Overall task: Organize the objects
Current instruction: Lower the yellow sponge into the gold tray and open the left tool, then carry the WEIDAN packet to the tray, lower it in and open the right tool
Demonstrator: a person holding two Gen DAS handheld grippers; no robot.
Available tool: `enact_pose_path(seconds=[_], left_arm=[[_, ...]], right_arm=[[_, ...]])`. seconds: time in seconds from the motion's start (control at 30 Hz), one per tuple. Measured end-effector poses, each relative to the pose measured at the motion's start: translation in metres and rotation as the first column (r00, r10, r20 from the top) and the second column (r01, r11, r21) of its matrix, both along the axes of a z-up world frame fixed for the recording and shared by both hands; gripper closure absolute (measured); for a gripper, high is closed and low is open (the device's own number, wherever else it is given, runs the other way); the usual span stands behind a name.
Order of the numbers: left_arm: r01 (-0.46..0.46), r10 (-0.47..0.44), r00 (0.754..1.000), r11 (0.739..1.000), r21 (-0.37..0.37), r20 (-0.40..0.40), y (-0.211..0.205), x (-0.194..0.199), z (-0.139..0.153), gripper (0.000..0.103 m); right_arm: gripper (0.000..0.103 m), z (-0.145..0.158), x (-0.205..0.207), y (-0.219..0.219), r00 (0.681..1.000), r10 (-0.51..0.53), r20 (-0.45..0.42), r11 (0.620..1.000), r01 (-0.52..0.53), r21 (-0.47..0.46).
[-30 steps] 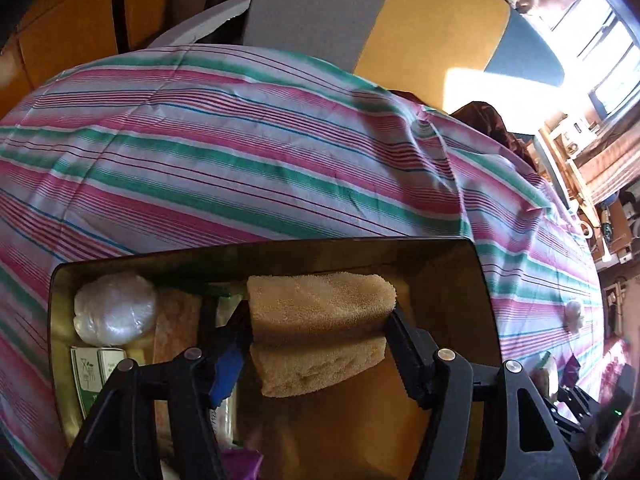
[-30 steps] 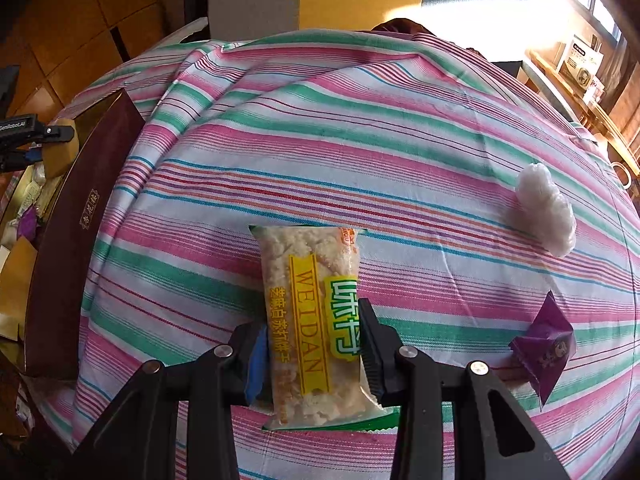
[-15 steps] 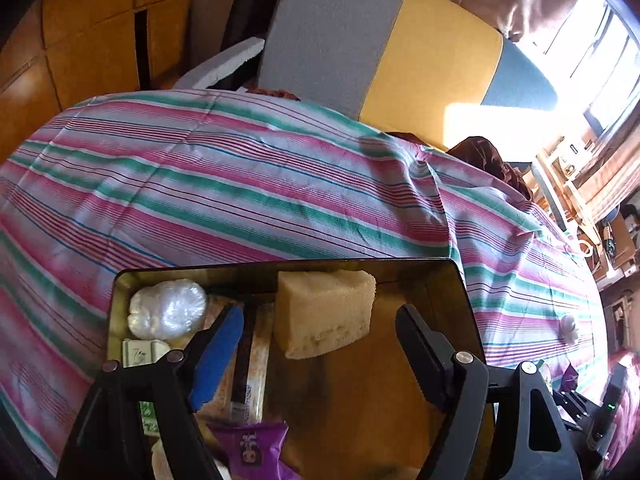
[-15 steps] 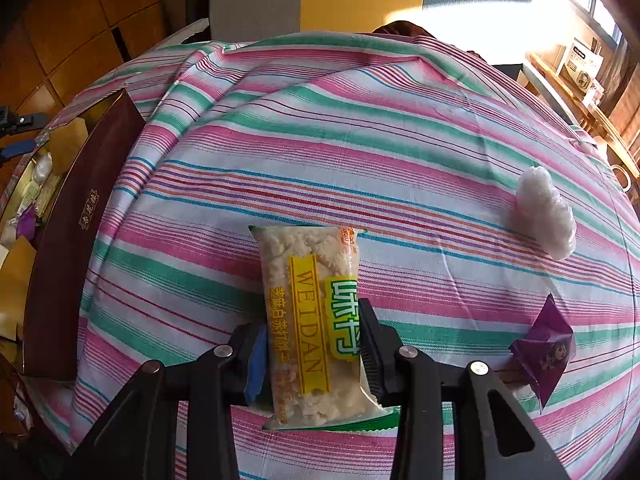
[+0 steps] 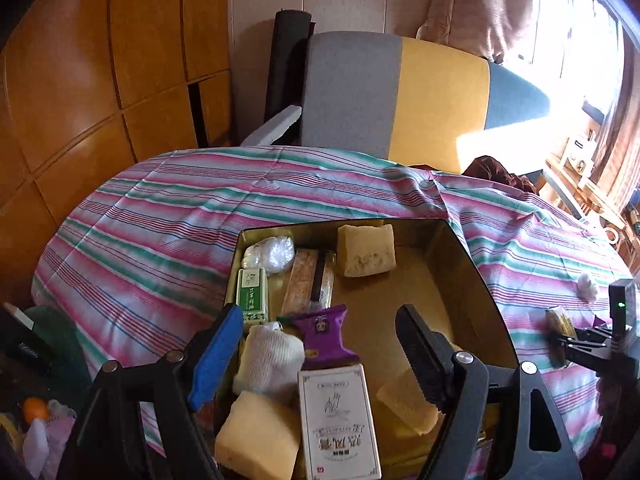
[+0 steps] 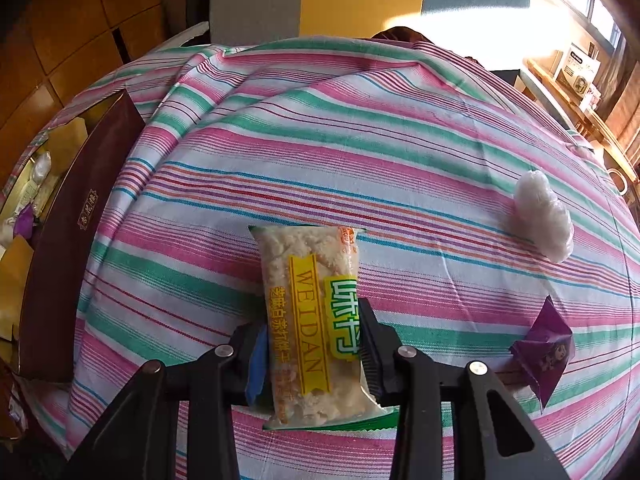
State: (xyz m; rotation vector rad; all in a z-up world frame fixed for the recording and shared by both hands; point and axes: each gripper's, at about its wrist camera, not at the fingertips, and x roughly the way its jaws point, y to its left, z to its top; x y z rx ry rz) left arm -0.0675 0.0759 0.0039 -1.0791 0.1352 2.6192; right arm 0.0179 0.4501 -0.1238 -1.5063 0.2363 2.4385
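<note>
Landmark: gold tin (image 5: 468, 264), open, on the striped cloth (image 5: 168, 240).

Left wrist view only:
- Left gripper (image 5: 316, 340), jaws spread wide with nothing between them, above the tin's near half.
- Inside the tin: yellow sponge block (image 5: 366, 250) at the far wall; white wrapped ball (image 5: 270, 254) in the far left corner; green box (image 5: 252, 294) against the left wall; purple packet (image 5: 326, 336) near the middle; white box (image 5: 338, 420) at the near end, flanked by two more sponge pieces.
- Right of the tin, at the picture's edge, the other gripper (small, partly cut off).

Right wrist view only:
- Right gripper (image 6: 310, 344), jaws narrow and clamped on a snack bag (image 6: 312, 320) that lies on the cloth, well right of the tin.
- White wrapped lump (image 6: 544, 216) and second purple packet (image 6: 546, 354), farther right of the tin than the bag.
- The tin's dark red outer side (image 6: 76, 248) (its contents barely show here).
</note>
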Motion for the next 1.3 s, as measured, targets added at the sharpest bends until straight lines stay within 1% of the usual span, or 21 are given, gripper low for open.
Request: enact_pose_path(seconds=[0.1,0.23,0.33,0.6,0.7,0.87,0.97,1.03,1.13,1.23,1.3], left_arm=[[0.001,-0.001,1.0,1.0,-0.02,-0.027,-0.003,0.015,0.001,0.024],[0.005,-0.006,0.999,1.0,-0.027,-0.049,-0.006,0.027,0.001,0.023],[0.001,-0.001,0.999,1.0,-0.009,-0.04,-0.009,0.029,0.0,0.023],[0.01,-0.01,0.999,1.0,-0.01,-0.049,-0.01,0.036,-0.003,0.022],[0.008,-0.008,0.999,1.0,-0.01,-0.033,-0.012,0.035,-0.009,0.022],[0.001,-0.001,1.0,1.0,-0.006,-0.017,-0.018,0.034,-0.015,0.022],[-0.012,0.012,1.0,1.0,0.007,-0.013,-0.024,0.032,-0.017,0.022],[-0.021,0.022,1.0,1.0,0.014,-0.01,-0.029,0.03,-0.018,0.022],[-0.035,0.035,0.999,0.999,0.024,-0.008,-0.037,0.028,-0.018,0.022],[-0.055,0.056,0.998,0.998,0.034,-0.01,-0.047,0.026,-0.017,0.022],[-0.071,0.072,0.997,0.997,0.04,-0.01,-0.054,0.025,-0.017,0.022]], right_arm=[[0.064,0.0,0.0,-0.002,1.0,0.002,0.001,1.0,-0.002,0.015],[0.064,-0.001,0.0,-0.004,1.0,0.001,-0.002,1.0,-0.001,0.026],[0.065,-0.001,-0.001,-0.005,1.0,-0.006,0.001,0.999,0.006,0.034],[0.066,0.002,-0.002,-0.008,0.995,-0.096,0.025,0.995,0.095,0.027],[0.066,0.003,-0.002,-0.01,0.99,-0.141,0.018,0.99,0.14,0.005],[0.066,0.007,-0.006,-0.017,0.984,-0.176,0.006,0.983,0.176,-0.051],[0.066,0.024,-0.012,-0.023,0.979,-0.2,-0.042,0.977,0.196,-0.086],[0.066,0.042,-0.02,-0.032,0.978,-0.188,-0.089,0.978,0.179,-0.107],[0.066,0.068,-0.038,-0.055,0.979,-0.137,-0.149,0.984,0.118,-0.13],[0.066,0.087,-0.065,-0.089,0.981,-0.053,-0.186,0.987,0.023,-0.161],[0.066,0.091,-0.087,-0.114,0.982,0.005,-0.191,0.983,-0.04,-0.177]])
